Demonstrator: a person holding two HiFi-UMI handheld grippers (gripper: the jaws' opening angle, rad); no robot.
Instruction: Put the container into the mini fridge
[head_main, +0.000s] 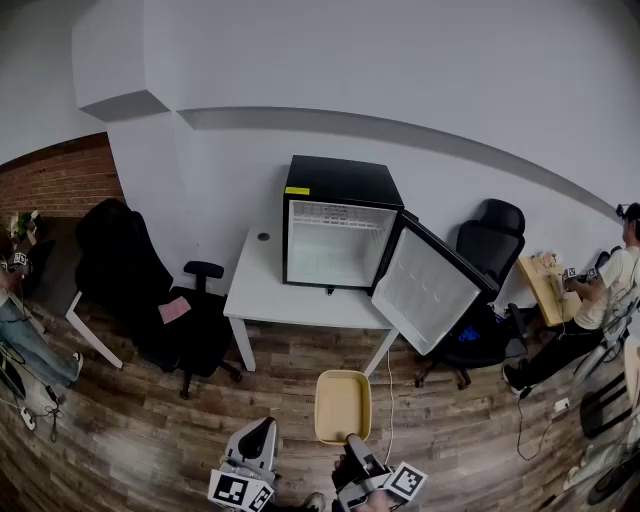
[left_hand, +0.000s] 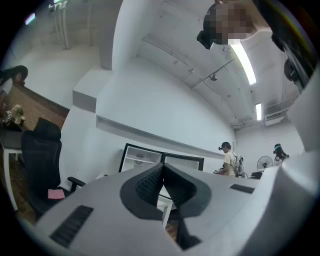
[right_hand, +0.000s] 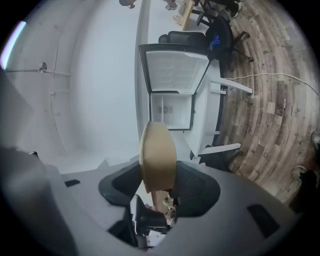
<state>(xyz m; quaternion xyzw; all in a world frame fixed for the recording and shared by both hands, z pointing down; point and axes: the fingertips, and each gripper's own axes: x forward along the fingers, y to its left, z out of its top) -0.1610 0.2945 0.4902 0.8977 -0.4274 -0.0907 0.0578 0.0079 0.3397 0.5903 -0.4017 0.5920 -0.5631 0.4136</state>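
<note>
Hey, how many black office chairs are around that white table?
2. One black office chair stands left of the white table; the other is right of it, behind the open mini fridge door. More may be hidden at the edges.

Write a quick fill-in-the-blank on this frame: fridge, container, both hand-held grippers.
1. The fridge has its door ____.
2. The fridge stands ____ the table.
3. The right hand-held gripper holds a tan ____.
4. The left hand-held gripper is ____, with nothing in it.
Missing words: open; on; container; shut.
</note>
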